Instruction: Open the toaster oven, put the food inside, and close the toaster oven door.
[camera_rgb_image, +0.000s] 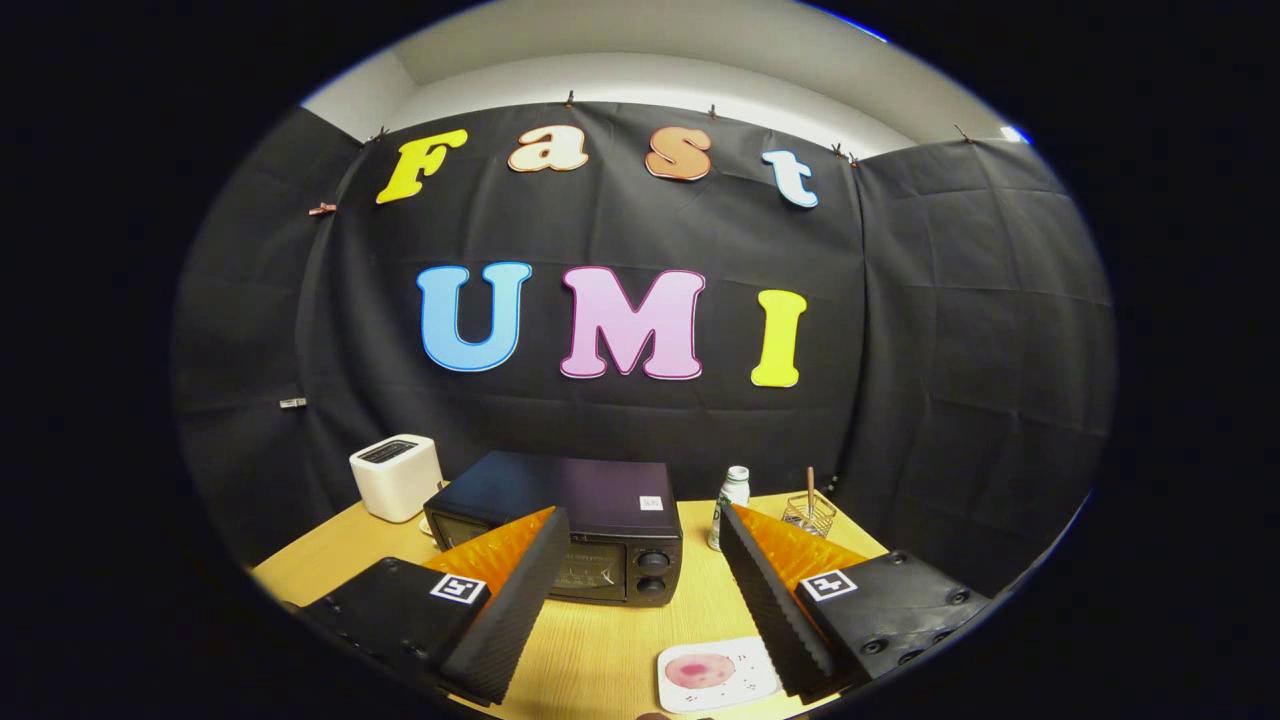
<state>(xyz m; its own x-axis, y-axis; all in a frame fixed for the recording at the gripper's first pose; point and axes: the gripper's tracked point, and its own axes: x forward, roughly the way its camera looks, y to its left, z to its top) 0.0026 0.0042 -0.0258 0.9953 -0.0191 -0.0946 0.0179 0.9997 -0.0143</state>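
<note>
A black toaster oven (575, 525) stands on the wooden table (610, 640), its glass door shut and two knobs (652, 573) on its right side. A white square plate (718, 675) with a round pink piece of food (699, 669) lies on the table nearer to me, close to the right finger. My gripper (640, 540) hangs above the table, open, with nothing between its fingers. The left fingertip (545, 545) overlaps the oven's front; the right fingertip (740, 545) lies right of the oven.
A white pop-up toaster (396, 476) stands behind the oven to the left. A small white bottle with a green cap (731, 505) and a wire holder with a stick (809, 512) stand at the table's back right. Black cloth walls close the booth.
</note>
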